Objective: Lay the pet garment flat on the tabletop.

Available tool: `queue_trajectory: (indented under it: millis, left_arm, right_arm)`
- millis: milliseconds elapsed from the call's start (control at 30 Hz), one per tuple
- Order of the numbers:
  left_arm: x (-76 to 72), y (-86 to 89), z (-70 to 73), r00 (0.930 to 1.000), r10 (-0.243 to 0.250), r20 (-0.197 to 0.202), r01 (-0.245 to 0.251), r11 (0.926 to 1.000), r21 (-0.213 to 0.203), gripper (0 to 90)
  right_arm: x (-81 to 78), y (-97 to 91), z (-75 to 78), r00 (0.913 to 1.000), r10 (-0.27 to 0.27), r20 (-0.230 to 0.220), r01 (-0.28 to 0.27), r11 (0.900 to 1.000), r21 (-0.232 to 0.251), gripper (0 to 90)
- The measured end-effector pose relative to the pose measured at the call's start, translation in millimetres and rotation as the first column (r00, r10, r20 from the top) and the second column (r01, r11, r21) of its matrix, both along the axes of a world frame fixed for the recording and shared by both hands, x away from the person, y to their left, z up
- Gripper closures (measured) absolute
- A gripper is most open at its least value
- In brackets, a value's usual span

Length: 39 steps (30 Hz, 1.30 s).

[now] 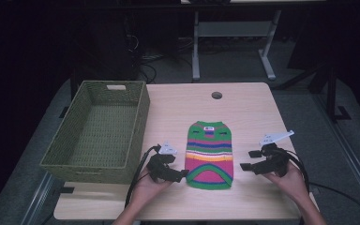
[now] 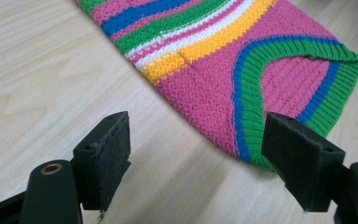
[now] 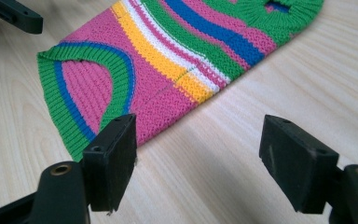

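1. Striped knitted garment (image 1: pixel 209 154): flat on table (image 1: pixel 243 108), centre, between both grippers.
2. Left gripper (image 1: pixel 182 174): jaws apart, empty, beside garment's left hem corner.
3. Right gripper (image 1: pixel 249 160): jaws apart, empty.
4. Green woven basket (image 1: pixel 98 129): table's left.

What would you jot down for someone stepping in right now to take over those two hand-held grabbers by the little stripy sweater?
Left gripper: jaws open, holding nothing, at the near-left corner of the small striped knitted sweater.
Right gripper: jaws open, holding nothing, off the sweater's right edge, apart from it.
Sweater: lies flat on the light wooden table, neck end away from the person.
Green woven basket: at the table's left edge, nothing inside.
Done: sweater spread out.
Left: no fold is made and nothing is in the basket; probably grasp the sweater next.
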<state>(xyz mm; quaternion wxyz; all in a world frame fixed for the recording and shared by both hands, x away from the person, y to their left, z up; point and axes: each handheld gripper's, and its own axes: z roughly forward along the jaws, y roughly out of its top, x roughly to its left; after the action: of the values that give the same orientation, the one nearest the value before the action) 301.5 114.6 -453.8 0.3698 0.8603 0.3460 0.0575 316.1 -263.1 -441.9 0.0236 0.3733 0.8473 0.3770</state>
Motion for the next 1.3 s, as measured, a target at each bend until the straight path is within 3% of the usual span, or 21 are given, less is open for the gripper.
queue_trajectory:
  millis: [267, 567, 667, 833, 1300]
  left_arm:
    - [-5.7, 2.0, 0.3, 0.9998, -0.009, 0.016, 0.009, 0.9996, 0.027, 23.4]
    - [-12.8, 8.1, 0.2, 0.9999, -0.012, 0.011, 0.012, 0.9998, 0.019, 23.7]
    - [-14.8, 9.5, 0.1, 0.9999, -0.014, 0.008, 0.013, 0.9996, 0.026, 23.7]
    - [-19.3, 15.6, -1.4, 1.0000, -0.008, 0.001, 0.008, 0.9998, 0.019, 23.7]
    - [-30.0, 22.4, -0.7, 0.9999, -0.015, 0.004, 0.014, 0.9994, 0.030, 22.9]
  right_arm:
    - [-6.3, -6.3, -2.2, 0.9999, -0.011, -0.011, 0.011, 0.9999, -0.002, 26.0]
    - [-19.3, -17.9, -4.3, 0.9997, -0.020, 0.016, 0.020, 0.9998, 0.000, 25.9]
    - [-21.6, -20.1, -5.3, 0.9997, -0.023, 0.008, 0.023, 0.9997, -0.010, 24.7]
    - [-28.5, -27.3, -7.7, 0.9995, -0.031, -0.001, 0.031, 0.9994, 0.015, 24.8]
    - [-42.0, -35.4, -14.2, 0.9992, -0.040, 0.008, 0.040, 0.9990, 0.022, 24.2]
